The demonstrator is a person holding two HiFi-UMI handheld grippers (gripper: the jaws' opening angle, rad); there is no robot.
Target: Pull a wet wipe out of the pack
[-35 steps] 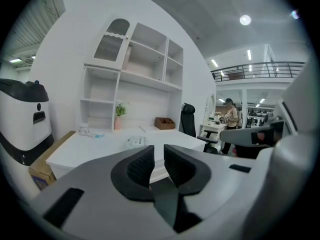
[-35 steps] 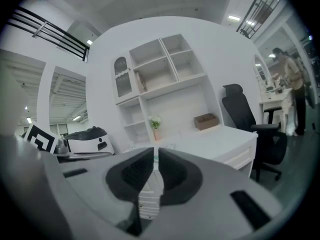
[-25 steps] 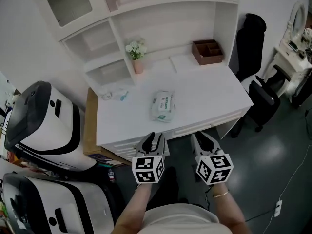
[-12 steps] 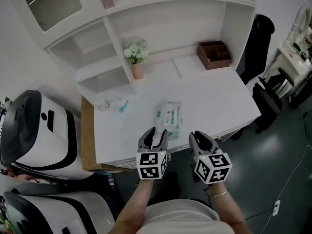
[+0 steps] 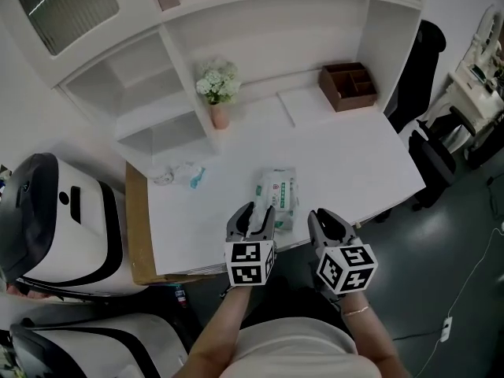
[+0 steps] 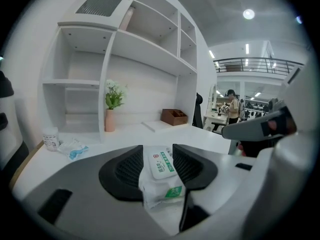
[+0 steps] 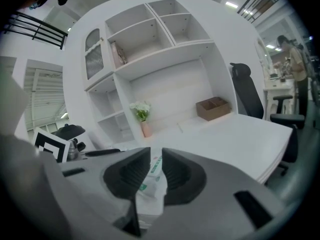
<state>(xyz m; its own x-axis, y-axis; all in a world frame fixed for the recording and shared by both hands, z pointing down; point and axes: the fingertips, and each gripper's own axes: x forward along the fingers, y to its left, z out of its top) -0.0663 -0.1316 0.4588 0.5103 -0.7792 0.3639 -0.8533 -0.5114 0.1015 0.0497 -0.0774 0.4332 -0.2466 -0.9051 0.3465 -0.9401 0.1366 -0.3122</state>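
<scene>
White shelved desk. Wet wipe pack (image 5: 278,191) lies flat near the tabletop (image 5: 346,164) front edge. Approach step: left hand-held gripper (image 5: 253,214) jaws have just been opening, pack just ahead, unclamped. Right hand-held gripper (image 5: 327,221) apart, empty. Next, probably: pin pack, lift flap.

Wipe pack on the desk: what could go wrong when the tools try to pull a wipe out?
The pack lies loose near the front edge of the desk; a pull may drag it off.
Its flap looks shut, so no wipe shows to grab.
The left tool, whose jaws have just been opening, and the right tool both grip nothing, so nothing pins the pack.
</scene>
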